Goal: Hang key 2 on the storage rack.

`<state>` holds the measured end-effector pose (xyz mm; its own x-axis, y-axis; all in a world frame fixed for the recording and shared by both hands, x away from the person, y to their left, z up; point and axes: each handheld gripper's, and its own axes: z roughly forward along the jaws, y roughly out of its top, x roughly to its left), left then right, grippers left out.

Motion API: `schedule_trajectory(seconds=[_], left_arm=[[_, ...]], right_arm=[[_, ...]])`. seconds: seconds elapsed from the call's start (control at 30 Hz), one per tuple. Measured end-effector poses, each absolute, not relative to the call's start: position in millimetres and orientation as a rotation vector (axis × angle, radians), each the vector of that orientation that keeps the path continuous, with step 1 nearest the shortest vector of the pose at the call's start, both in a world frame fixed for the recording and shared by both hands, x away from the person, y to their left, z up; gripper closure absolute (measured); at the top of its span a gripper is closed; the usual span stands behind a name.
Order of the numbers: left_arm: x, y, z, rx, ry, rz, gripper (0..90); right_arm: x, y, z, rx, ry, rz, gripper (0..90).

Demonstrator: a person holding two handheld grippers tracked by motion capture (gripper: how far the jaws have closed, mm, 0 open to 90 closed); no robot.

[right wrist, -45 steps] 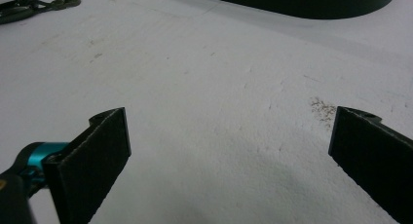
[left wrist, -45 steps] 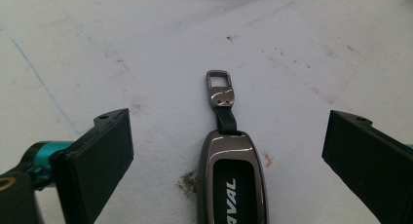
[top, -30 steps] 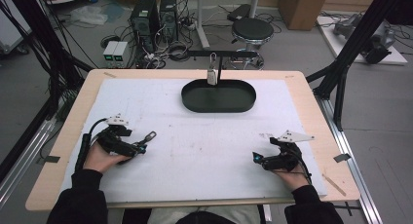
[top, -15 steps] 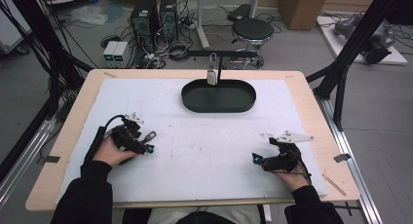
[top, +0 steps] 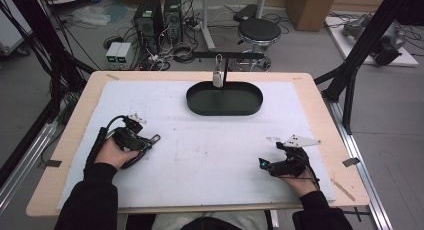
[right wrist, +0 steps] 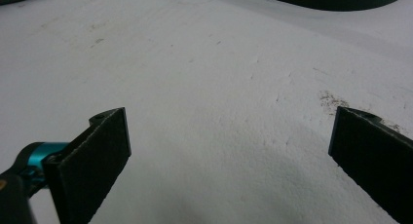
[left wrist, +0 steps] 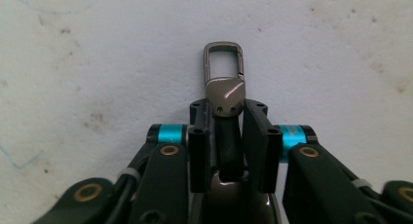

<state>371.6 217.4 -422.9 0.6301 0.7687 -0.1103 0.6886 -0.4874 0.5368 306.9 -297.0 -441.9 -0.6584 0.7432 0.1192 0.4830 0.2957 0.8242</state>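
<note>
Left gripper [left wrist: 228,136] has just been closing, and its jaws now pinch a keychain clasp [left wrist: 224,80] by the dark strap below the metal head. The clasp's long axis runs straight ahead of the jaws, its loop end pointing away over the white mat [top: 210,140].

Right gripper [right wrist: 229,151] rests spread and empty, well apart from the clasp.

Black tray [top: 200,102] lies ahead of both grippers — nearer the left. A hanging tag [top: 218,77] is at its far rim; I cannot tell what is inside the tray.
</note>
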Motion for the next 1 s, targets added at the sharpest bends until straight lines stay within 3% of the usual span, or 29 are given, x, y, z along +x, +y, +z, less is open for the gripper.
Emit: schedule_trajectory(seconds=[0.63, 1.0], left_arm=[[368.3, 214.3, -419.0, 2.316, 1.170, 0.215, 85.2], [360.8, 222.9, -403.7, 2.237, 1.175, 0.248, 85.6]], right_arm=[[305.2, -297.2, -440.2, 1.091, 2.270, 1.292, 0.8], [304.3, -297.9, -438.0, 1.085, 2.251, 1.316, 0.9]])
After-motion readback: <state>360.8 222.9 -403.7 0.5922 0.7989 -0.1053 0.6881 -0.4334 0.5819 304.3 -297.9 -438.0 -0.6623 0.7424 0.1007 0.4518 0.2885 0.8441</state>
